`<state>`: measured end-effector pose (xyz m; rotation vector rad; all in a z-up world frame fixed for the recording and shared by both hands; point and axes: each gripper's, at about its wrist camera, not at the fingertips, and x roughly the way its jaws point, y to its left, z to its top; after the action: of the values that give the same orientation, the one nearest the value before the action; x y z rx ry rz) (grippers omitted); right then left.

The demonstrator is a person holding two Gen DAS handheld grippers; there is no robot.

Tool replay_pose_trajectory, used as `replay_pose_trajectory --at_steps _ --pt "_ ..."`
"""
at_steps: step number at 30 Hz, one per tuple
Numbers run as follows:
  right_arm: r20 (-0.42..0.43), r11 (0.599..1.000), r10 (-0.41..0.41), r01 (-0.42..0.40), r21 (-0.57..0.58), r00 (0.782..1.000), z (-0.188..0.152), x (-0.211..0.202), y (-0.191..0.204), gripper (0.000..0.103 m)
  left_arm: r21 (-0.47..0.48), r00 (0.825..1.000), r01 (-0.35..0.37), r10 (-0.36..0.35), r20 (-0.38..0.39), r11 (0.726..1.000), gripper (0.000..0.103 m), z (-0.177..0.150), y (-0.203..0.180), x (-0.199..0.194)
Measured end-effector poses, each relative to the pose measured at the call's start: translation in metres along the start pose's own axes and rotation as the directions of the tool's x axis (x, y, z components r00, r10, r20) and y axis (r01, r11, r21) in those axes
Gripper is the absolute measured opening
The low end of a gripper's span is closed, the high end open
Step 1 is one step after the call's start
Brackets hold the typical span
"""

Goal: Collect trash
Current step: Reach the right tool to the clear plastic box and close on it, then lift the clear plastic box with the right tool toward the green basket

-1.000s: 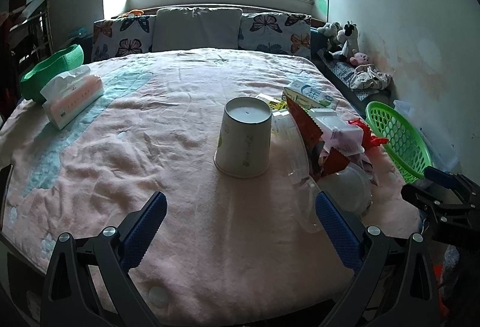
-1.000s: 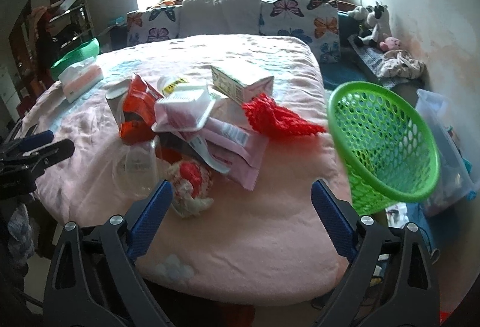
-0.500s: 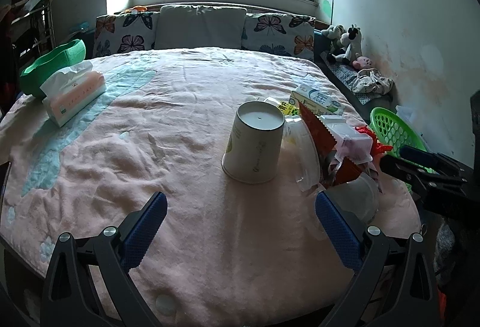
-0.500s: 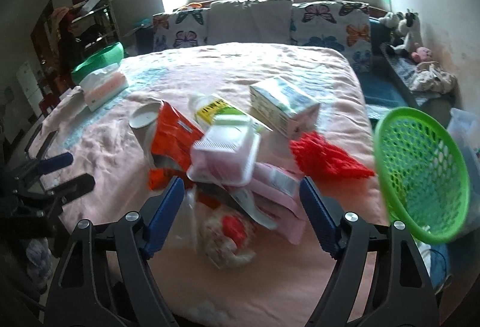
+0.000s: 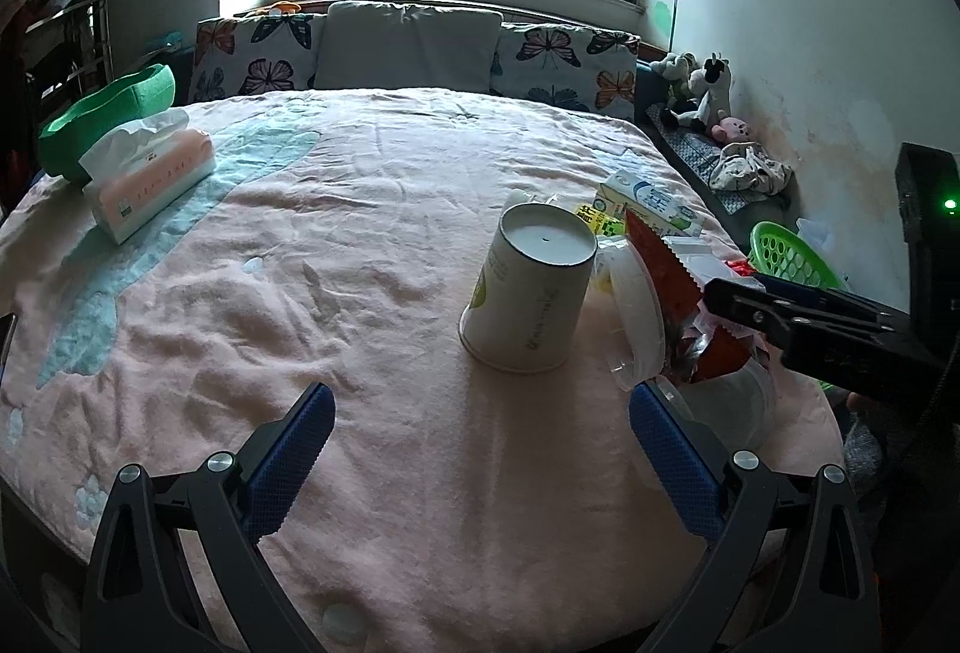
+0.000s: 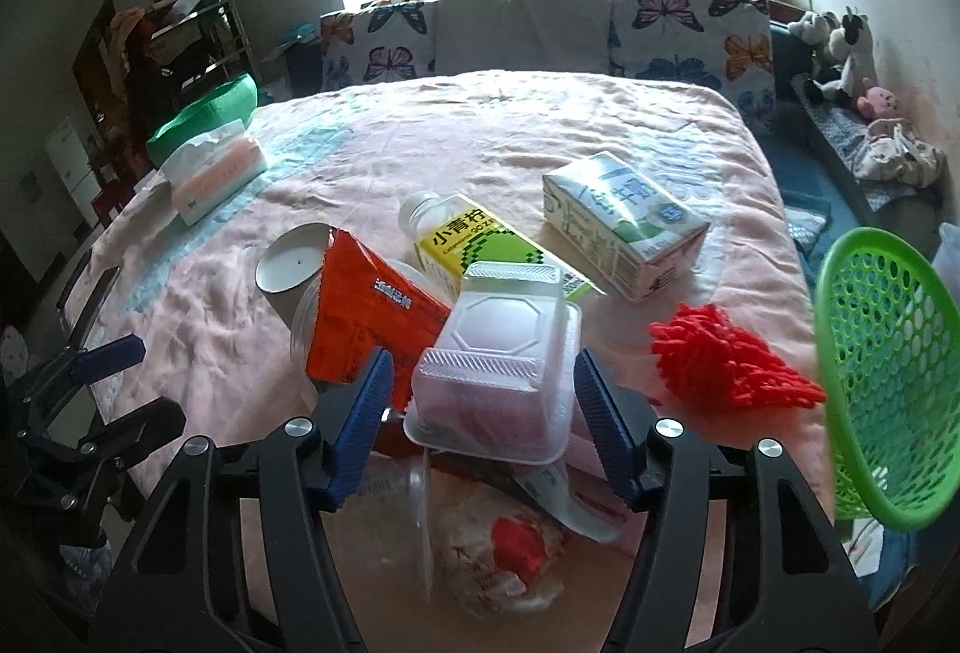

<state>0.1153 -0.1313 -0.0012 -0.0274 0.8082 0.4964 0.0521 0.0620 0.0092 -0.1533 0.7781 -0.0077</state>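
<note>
While the right gripper (image 6: pixel 483 404) has just been closing, its blue pads sit either side of a clear plastic box (image 6: pixel 495 365), w/ a sliver of gap showing on both sides, so it brackets the box but doesn't look to be pinching yet. That box tops the trash pile at the near right part of the bed (image 5: pixel 360 245), straight ahead of the gripper; its long side seems to run away from the gripper, the narrower width across the jaws. Around it: orange wrapper (image 6: pixel 366 317) touching on the left, yellow bottle (image 6: pixel 474 239) and milk carton (image 6: pixel 624 221) farther back, red mesh (image 6: pixel 726 365) to the right, green basket (image 6: pixel 888 371) beyond that, off the bed's right edge. The right hand is clearly nearer, tilted down over the pile. The left gripper (image 5: pixel 477 449) is spread wide and empty, angled down, a paper cup (image 5: pixel 531 287) upside down just beyond it.
</note>
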Motion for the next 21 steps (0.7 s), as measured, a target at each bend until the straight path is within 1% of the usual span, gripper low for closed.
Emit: replay_pose_trajectory --at_steps 1,3,5,9,17,21 --pt "-0.004 1.000 0.001 -0.001 0.002 1.000 0.000 0.002 0.000 0.062 0.000 1.000 0.000 0.000 0.001 1.000 0.095 0.000 0.000 0.000" --pt "-0.016 1.000 0.008 -0.008 0.007 1.000 -0.001 0.006 -0.001 0.056 0.001 1.000 0.003 -0.003 0.002 1.000 0.095 0.001 0.001 0.001" --pt "-0.020 1.000 0.013 -0.013 0.012 1.000 -0.002 0.007 -0.002 0.053 0.003 1.000 0.004 -0.004 0.002 1.000 0.095 0.001 0.001 0.002" --pt "-0.018 1.000 0.015 -0.014 0.020 1.000 -0.002 0.006 -0.007 0.052 0.003 1.000 0.012 -0.012 -0.001 1.000 0.095 0.002 0.000 0.004" --pt "0.025 0.998 0.029 -0.030 0.058 0.999 -0.002 -0.012 -0.021 0.051 0.030 0.999 0.038 -0.038 0.003 0.999 0.094 0.006 -0.012 0.005" --pt "0.049 0.997 0.034 -0.038 0.070 0.998 -0.001 -0.023 -0.024 0.051 0.041 0.998 0.056 -0.056 -0.001 0.998 0.088 0.007 -0.019 0.006"
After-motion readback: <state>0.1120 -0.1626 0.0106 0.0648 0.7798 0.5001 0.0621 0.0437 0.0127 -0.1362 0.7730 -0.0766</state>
